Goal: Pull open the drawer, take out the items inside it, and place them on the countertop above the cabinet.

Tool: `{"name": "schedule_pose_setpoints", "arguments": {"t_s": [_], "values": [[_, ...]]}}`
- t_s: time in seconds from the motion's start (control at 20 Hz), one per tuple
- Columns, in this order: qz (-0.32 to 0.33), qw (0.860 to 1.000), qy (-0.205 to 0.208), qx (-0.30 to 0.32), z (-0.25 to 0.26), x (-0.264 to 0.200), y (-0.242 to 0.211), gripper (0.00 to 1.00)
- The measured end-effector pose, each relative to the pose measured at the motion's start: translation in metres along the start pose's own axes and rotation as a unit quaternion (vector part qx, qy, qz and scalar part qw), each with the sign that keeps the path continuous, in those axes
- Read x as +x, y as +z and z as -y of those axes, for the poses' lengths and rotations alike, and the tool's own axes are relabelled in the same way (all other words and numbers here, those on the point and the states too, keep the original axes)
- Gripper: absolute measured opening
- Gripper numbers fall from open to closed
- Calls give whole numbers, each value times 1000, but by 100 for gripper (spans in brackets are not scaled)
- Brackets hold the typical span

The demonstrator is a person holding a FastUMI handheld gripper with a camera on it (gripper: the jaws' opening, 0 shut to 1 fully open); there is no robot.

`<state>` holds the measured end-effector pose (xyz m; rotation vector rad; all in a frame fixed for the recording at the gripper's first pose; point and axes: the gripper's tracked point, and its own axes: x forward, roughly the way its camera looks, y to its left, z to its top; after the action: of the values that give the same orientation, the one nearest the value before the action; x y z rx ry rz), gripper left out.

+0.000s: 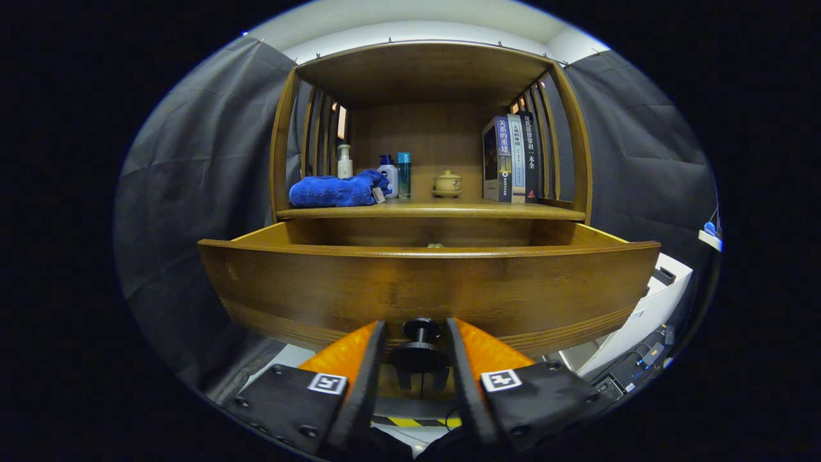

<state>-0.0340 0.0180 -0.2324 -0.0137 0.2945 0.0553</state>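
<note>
Because the drawer (428, 282) must slide out before anything can be lifted from it, the gripper (418, 333) sits at the dark round knob (420, 330) low on the drawer's front panel, its fingers parted on either side of the knob with a little gap showing, so no firm clamp can be claimed. The drawer stands pulled out below the countertop (436, 208), where a blue towel (337, 190), bottles (391, 174), a small lidded pot (448, 182) and books (511, 159) leave bare wood at the front; a small pale item (435, 245) just shows over the drawer's front edge.

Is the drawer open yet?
Open: the drawer front stands out from the cabinet, gripper fingers flanking its knob.
</note>
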Motion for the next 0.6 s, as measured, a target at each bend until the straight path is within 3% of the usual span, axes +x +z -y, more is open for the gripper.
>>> {"name": "schedule_pose_setpoints", "arguments": {"t_s": [0.3,0.6], "values": [[26,1000,13,-4,-6,-18,22,98],[151,988,27,-13,1,-49,152,98]]}}
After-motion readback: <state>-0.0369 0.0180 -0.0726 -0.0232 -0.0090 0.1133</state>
